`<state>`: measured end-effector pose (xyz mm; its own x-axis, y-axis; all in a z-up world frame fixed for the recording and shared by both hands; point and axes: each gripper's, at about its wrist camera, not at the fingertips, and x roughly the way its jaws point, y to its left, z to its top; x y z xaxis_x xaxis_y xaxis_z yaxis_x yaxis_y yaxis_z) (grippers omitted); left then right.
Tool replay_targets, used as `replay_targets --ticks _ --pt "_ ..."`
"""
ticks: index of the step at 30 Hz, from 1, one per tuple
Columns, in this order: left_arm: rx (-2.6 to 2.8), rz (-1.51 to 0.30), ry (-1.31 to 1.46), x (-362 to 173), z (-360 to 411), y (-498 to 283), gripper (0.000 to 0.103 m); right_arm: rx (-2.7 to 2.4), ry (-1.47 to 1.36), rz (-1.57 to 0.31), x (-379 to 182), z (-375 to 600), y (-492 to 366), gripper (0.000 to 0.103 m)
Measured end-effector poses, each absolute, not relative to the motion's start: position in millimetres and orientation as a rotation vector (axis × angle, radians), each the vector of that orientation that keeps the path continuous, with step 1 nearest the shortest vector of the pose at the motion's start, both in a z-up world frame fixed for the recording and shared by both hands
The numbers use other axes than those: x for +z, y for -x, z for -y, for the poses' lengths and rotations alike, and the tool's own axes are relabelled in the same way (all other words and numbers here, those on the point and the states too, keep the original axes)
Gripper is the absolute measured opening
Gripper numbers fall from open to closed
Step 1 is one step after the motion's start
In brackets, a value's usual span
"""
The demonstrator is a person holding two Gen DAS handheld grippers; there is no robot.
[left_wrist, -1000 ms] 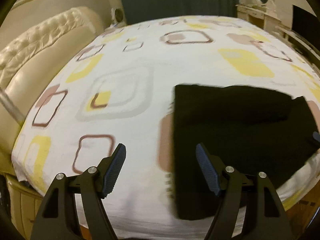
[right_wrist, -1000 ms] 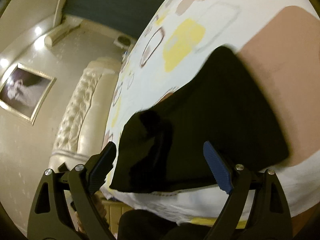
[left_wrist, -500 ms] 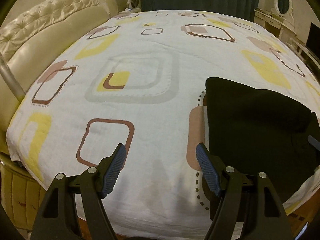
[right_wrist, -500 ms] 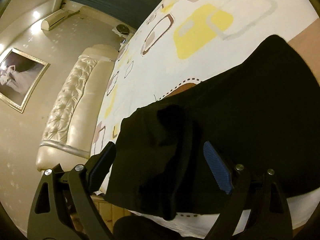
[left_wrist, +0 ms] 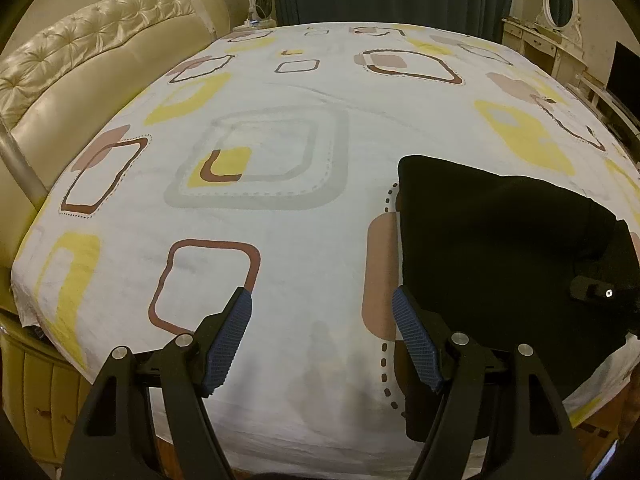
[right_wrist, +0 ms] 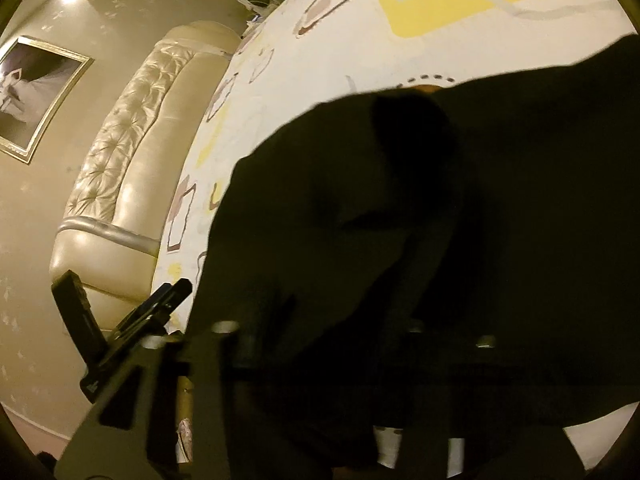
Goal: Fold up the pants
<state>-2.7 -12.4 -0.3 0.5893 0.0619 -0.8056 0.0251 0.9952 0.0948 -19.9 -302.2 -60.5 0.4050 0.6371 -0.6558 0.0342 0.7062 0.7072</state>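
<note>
The black pants (left_wrist: pixel 500 264) lie folded in a flat bundle on the right part of the bed, near its front edge. My left gripper (left_wrist: pixel 322 340) is open and empty, hovering over the bare sheet just left of the bundle. In the right wrist view the pants (right_wrist: pixel 440 240) fill most of the frame and the cloth covers my right gripper's fingers, so I cannot see how they stand. A part of the right gripper (left_wrist: pixel 596 292) shows on the bundle's right side in the left wrist view.
The bed sheet (left_wrist: pixel 260 240) is white with yellow, brown and grey squares. A cream tufted headboard (left_wrist: pixel 80 60) runs along the left. A dresser with an oval mirror (left_wrist: pixel 560 0) and dark curtains stand behind the bed. A framed picture (right_wrist: pixel 32 92) hangs on the wall.
My left gripper has drawn back and to the left, off the pants. My right gripper has moved in low against the bundle, so the cloth now hides its fingers.
</note>
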Motion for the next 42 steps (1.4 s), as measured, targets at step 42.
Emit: replay_targets --ticks 42 --pt "0.002 -0.946 -0.160 -13 27 12 0.075 0.167 -0.817 -0.900 -16 460 63 0.011"
